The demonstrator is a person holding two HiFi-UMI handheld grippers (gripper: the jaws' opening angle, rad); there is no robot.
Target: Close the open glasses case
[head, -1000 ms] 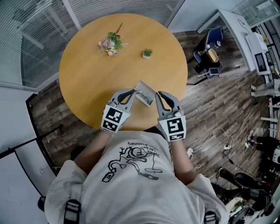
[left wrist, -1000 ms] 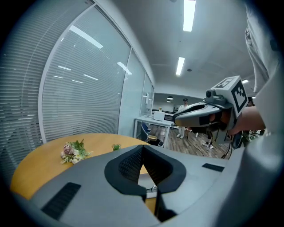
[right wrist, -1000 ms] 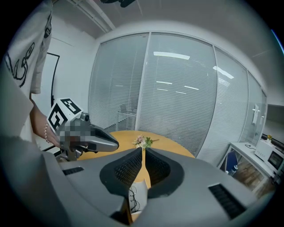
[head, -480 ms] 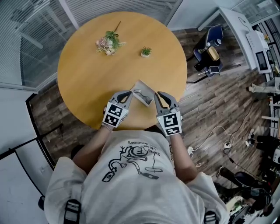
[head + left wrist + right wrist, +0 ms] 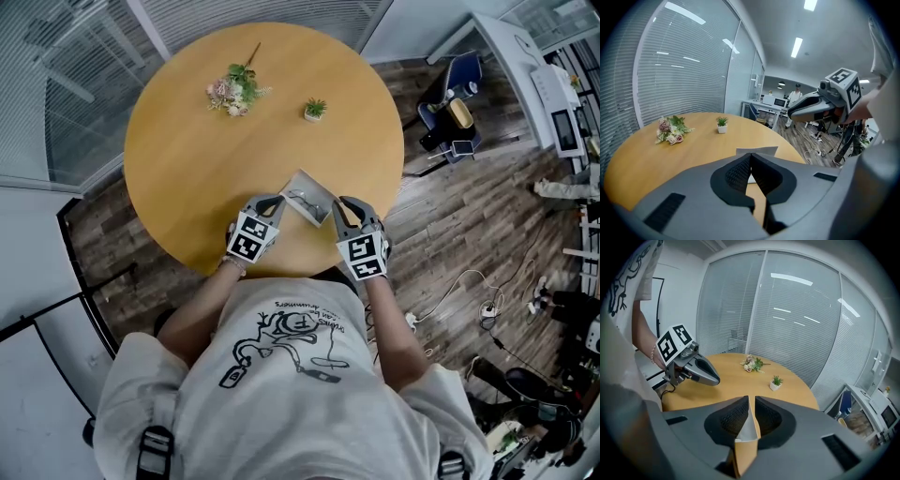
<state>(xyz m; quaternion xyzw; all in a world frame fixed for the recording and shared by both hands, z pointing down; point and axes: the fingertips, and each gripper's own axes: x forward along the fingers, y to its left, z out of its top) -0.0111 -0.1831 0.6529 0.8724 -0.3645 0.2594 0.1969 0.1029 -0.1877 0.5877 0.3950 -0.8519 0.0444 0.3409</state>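
The open glasses case [image 5: 307,198] lies near the front edge of the round wooden table [image 5: 187,159], with glasses inside it and its pale lid raised. My left gripper [image 5: 278,201] is just left of the case and my right gripper [image 5: 340,202] just right of it, both above the table. In the left gripper view the fingertips meet [image 5: 750,157], and the case [image 5: 757,151] sits just beyond them. In the right gripper view the gripper [image 5: 751,400] shows only a thin slit, through which the grey case [image 5: 746,427] appears. Neither gripper holds anything that I can see.
A small bunch of flowers [image 5: 234,92] and a tiny potted plant [image 5: 315,112] lie at the table's far side. A blue chair with items [image 5: 445,112] stands on the floor to the right. Cables [image 5: 469,300] trail on the wood floor. Glass walls with blinds lie beyond.
Both grippers have shifted slightly away from the head camera and look smaller, still either side of the case. The case has not moved.
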